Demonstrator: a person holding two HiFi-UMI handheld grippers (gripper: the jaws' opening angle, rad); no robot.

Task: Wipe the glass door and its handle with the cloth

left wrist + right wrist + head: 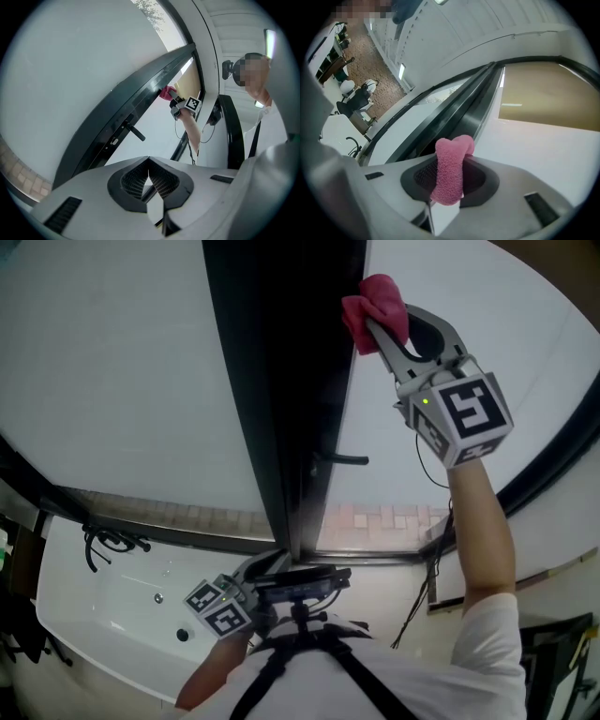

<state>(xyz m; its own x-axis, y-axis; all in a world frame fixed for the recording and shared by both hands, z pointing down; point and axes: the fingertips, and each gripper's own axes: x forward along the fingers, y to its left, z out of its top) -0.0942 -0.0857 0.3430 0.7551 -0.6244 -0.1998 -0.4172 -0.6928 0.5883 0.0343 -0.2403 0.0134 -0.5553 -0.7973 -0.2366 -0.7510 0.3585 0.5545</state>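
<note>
Pink cloth (pixel 452 168) is pinched upright between the jaws of the right gripper (pixel 450 185) and bulges out past the tips. It is held high up, against the glass door (pixel 403 474) right beside the dark door frame (pixel 281 381). The handle (pixel 342 459) sticks out of the frame well below the cloth, with nothing touching it. The left gripper (pixel 149 176) hangs low near the person's body, jaws closed together with nothing between them, apart from the door.

Progress, as a judgement: the wipe is at the upper glass edge. No streaks or wet marks show, so how much of the pane is done cannot be told. The lower glass and the handle likely remain.
</note>
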